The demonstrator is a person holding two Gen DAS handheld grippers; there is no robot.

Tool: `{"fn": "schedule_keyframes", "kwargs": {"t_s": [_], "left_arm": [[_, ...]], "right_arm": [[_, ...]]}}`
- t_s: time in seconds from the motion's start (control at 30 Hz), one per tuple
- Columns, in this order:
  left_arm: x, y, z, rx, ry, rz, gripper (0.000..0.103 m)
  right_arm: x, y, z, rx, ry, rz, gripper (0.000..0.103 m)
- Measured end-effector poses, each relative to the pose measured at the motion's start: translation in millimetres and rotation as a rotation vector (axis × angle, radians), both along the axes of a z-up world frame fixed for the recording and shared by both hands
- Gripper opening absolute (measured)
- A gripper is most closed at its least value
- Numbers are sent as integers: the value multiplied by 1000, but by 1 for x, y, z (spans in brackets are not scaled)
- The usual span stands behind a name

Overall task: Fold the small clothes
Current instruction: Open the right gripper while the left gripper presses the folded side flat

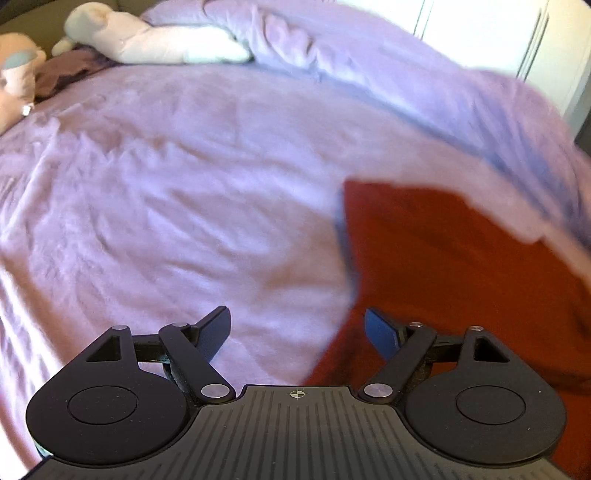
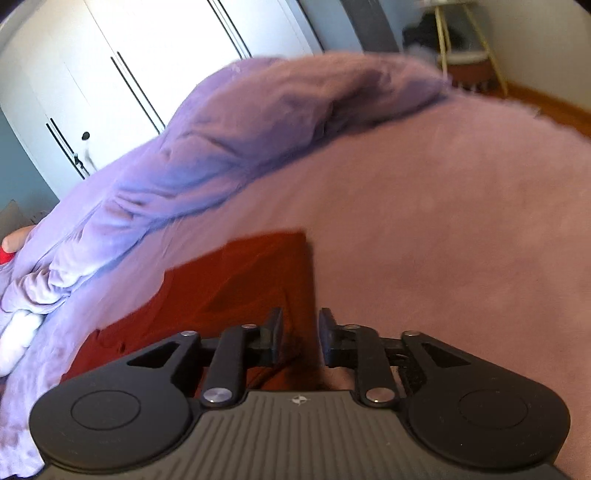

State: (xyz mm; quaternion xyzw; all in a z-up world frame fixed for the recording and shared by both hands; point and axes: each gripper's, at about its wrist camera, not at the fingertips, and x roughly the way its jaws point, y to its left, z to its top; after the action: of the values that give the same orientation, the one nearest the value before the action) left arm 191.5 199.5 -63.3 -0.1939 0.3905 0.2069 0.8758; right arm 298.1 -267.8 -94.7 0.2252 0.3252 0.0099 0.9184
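Observation:
A red garment (image 1: 454, 266) lies flat on the lilac bedspread (image 1: 177, 206), at the right in the left wrist view. My left gripper (image 1: 297, 332) is open wide and empty, its right finger over the garment's left edge. In the right wrist view the red garment (image 2: 221, 288) lies left of centre with a straight right edge. My right gripper (image 2: 300, 338) stands open with a narrow gap, just over that right edge, holding nothing that I can see.
A bunched lilac duvet (image 2: 229, 140) runs along the far side of the bed. Plush toys (image 1: 122, 33) lie at the head of the bed. White wardrobe doors (image 2: 122, 66) stand behind, and a stool (image 2: 465, 48) on a wooden floor.

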Motion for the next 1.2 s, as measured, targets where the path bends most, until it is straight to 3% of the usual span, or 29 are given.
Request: {"fn": "schedule_keyframes", "kwargs": {"t_s": [0.07, 0.17, 0.3, 0.4, 0.5, 0.67, 0.77, 0.93, 1.03, 1.2], "left_arm": [[3, -13, 13, 2, -56, -38, 85], [25, -42, 21, 38, -100, -155, 95], [66, -65, -4, -3, -38, -243, 95], [86, -74, -28, 31, 31, -243, 94], [95, -83, -36, 153, 48, -282, 98], [99, -73, -38, 118, 48, -259, 101], [88, -75, -37, 133, 53, -295, 101], [68, -72, -38, 153, 30, -316, 101], [67, -74, -34, 153, 49, -298, 101], [60, -77, -26, 160, 78, -269, 100]], "right_arm": [[1, 11, 8, -37, -25, 48, 21], [7, 49, 12, -125, -36, 199, 21], [10, 119, 6, -254, -80, 453, 20], [16, 153, -6, -363, -91, 529, 20], [27, 160, -22, -486, -77, 513, 19], [48, 142, -25, -499, -71, 456, 20], [47, 140, -21, -484, -49, 467, 20], [-4, 115, -19, -504, -28, 450, 21], [-38, 92, -23, -551, -93, 452, 21], [-36, 79, -11, -532, -44, 430, 21]]}}
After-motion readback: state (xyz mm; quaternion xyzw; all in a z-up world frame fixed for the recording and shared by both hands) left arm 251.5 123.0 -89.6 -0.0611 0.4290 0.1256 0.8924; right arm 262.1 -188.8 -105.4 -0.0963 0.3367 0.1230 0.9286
